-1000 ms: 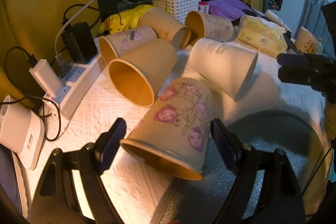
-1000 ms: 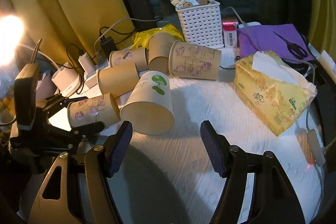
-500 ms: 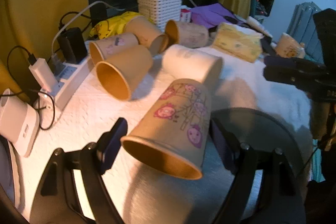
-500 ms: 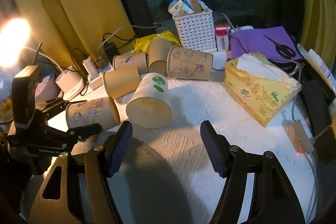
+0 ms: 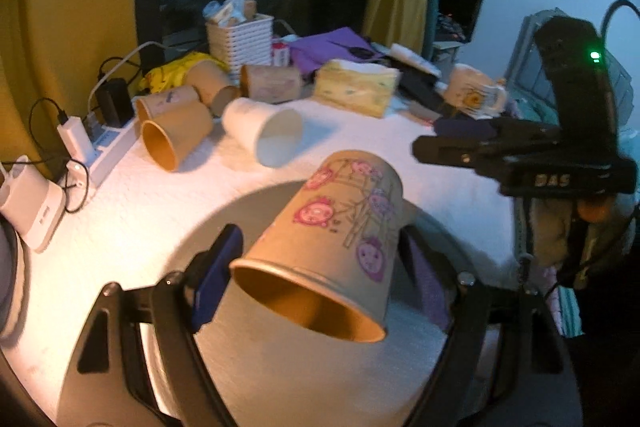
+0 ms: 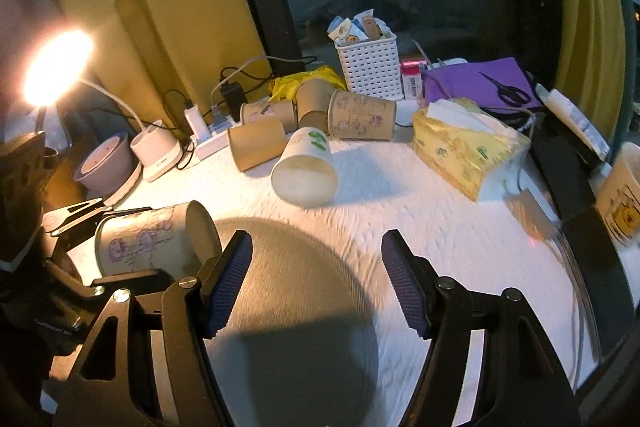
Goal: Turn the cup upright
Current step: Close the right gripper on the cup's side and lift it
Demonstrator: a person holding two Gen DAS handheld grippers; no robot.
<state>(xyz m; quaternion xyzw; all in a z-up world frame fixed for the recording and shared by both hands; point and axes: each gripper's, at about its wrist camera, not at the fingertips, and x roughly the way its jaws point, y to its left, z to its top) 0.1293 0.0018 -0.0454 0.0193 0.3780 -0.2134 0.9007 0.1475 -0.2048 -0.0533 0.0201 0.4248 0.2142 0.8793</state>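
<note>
My left gripper [image 5: 316,263] is shut on a tan paper cup with pink and purple cartoon faces [image 5: 336,239]. It holds the cup on its side above the table, mouth towards the camera. The same cup [image 6: 148,235] shows at the left of the right wrist view, above a round grey mat [image 6: 296,307]. My right gripper [image 6: 316,283] is open and empty above the mat; it also shows in the left wrist view [image 5: 520,155]. Several more cups lie on their sides further back: a white one [image 6: 306,167] and tan ones [image 6: 256,143].
A yellow tissue pack [image 6: 468,151], a white basket [image 6: 370,67], a power strip with chargers [image 6: 208,135], a lit lamp [image 6: 56,67] and a mug [image 6: 620,199] surround the white cloth [image 6: 420,211]. Purple cloth with scissors [image 6: 508,93] lies at the back right.
My left gripper has lifted the cartoon cup off the table and drawn it back over the grey mat, away from the other cups. The right gripper has pulled back a little, still open.
</note>
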